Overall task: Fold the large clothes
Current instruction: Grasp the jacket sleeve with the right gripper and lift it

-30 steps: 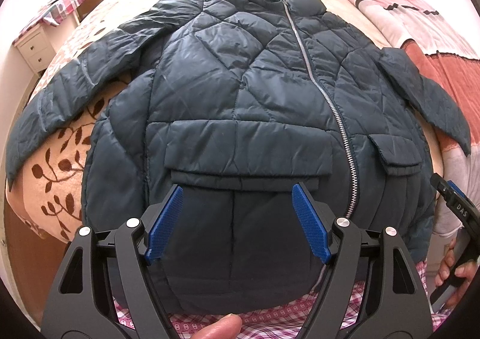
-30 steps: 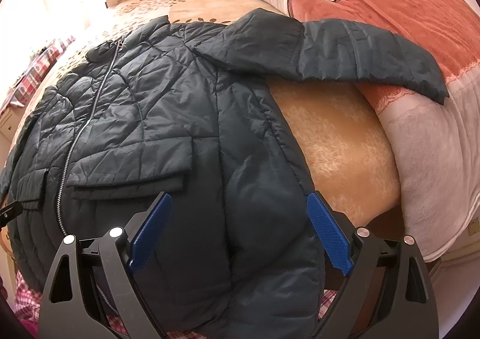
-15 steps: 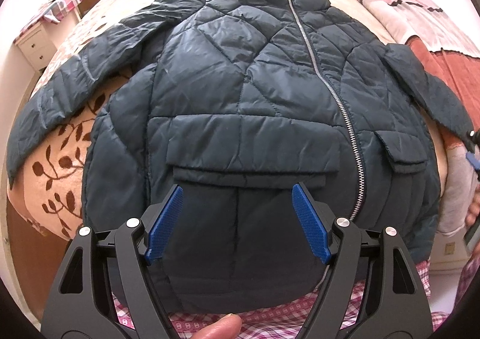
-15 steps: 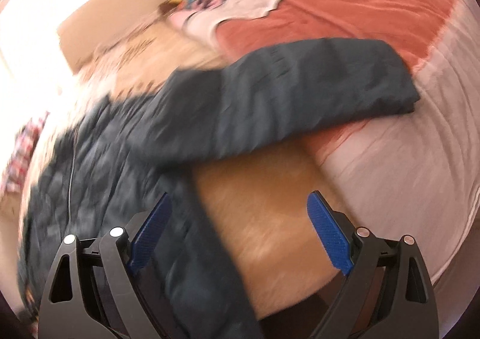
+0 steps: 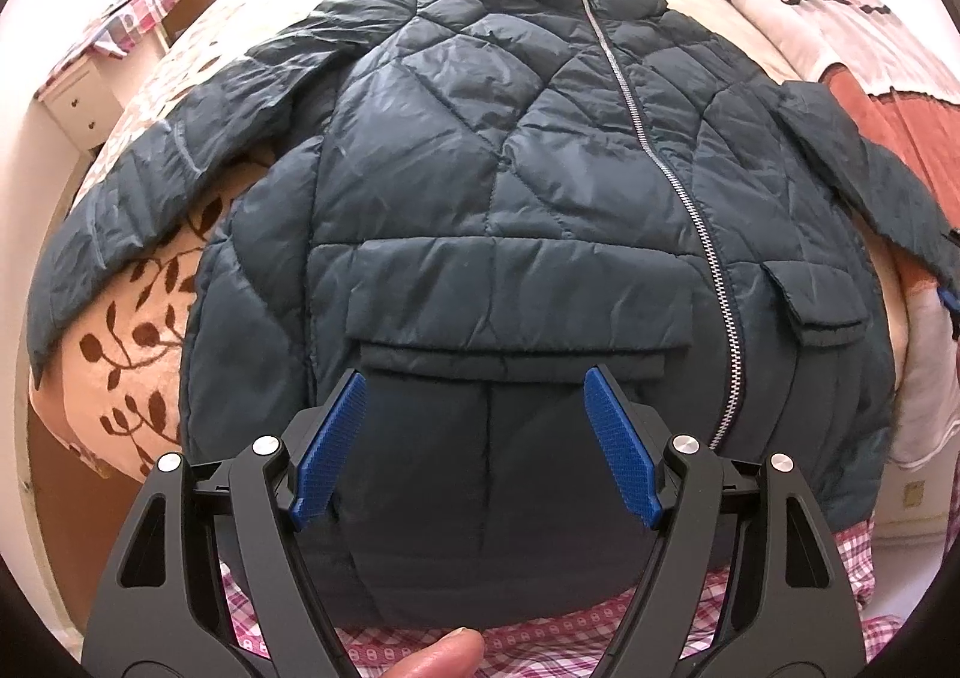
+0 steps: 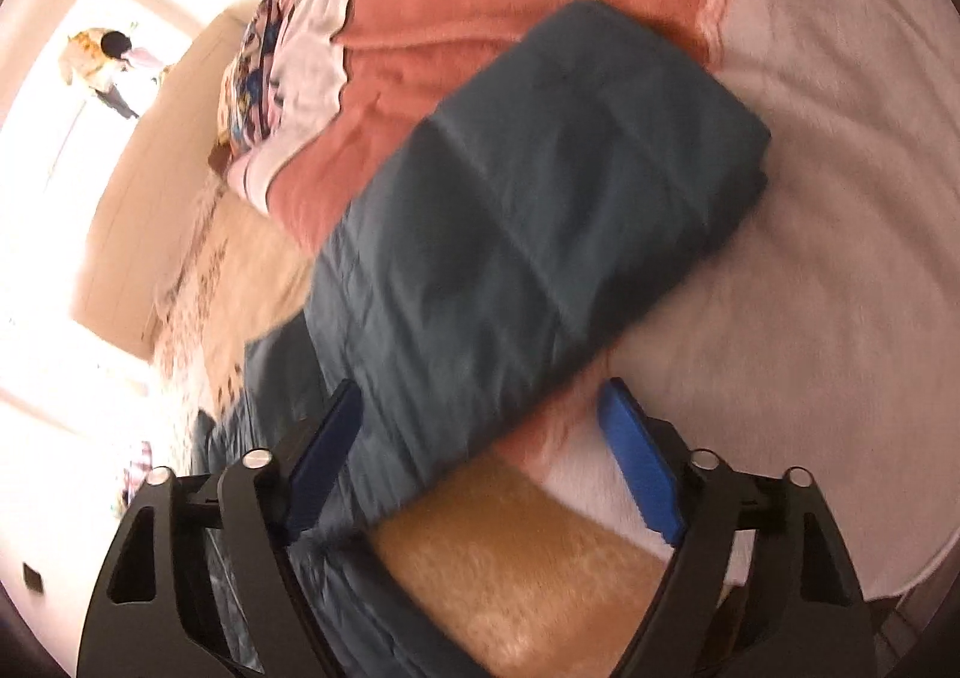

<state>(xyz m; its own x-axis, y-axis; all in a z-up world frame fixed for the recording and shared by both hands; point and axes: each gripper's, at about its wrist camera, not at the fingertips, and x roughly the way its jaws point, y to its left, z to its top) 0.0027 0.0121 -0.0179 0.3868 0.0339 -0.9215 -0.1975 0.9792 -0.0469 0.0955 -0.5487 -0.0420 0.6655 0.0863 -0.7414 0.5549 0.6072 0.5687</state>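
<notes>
Jacket [image 5: 480, 210], dark quilted, lies flat on the bed [image 5: 138, 330] ahead of the left gripper [image 5: 474, 438], whose jaws stand open and empty; no readable writing shows. Right gripper [image 6: 480, 462] jaws are closing around nothing, the blurred sleeve [image 6: 540, 234] just beyond, its cuff end hard to make out.

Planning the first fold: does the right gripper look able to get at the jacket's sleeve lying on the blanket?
Probably yes. The right gripper hangs just over the sleeve, its jaws closing with nothing pinched yet, and nothing lies over the sleeve.
</notes>
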